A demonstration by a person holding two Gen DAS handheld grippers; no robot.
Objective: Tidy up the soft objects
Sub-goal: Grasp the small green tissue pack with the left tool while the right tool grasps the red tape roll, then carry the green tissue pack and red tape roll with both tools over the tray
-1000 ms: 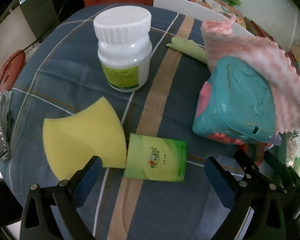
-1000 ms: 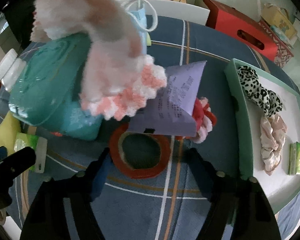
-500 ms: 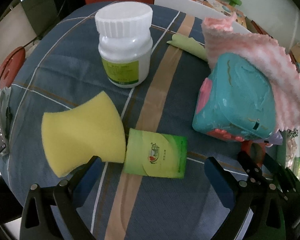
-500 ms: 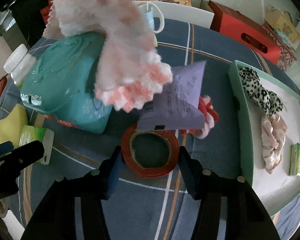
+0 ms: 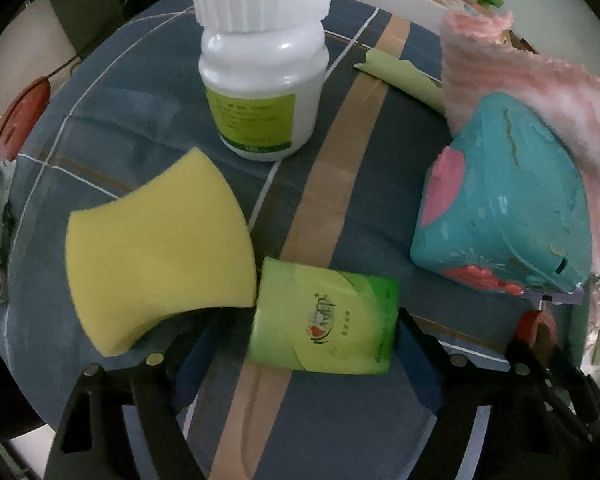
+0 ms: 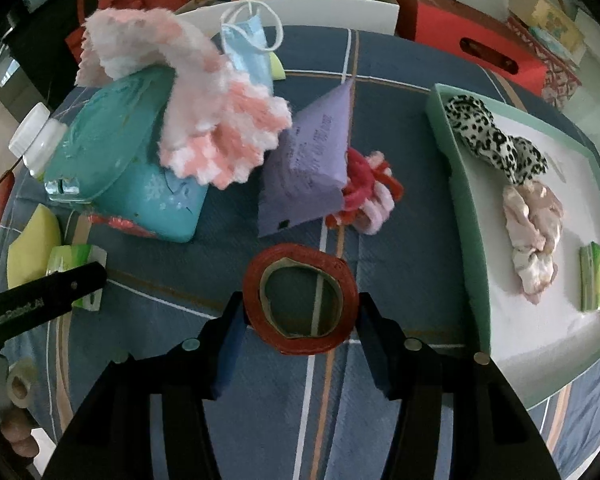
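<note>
In the left wrist view our left gripper [image 5: 296, 364] straddles the green tissue pack [image 5: 324, 322], fingers spread either side ready to pinch, while in the right wrist view our right gripper [image 6: 300, 320] pinches the red tape roll [image 6: 300, 298], probably clearing it from the worktop [image 6: 380, 168].

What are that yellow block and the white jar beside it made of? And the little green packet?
The yellow block looks like foam sponge: matte, finely pored, with soft rounded edges. The white jar seems to be glossy hard plastic, given its highlights and ribbed screw cap. The green packet appears to be thin shiny plastic film, probably holding tissues, though that is a guess.
</note>
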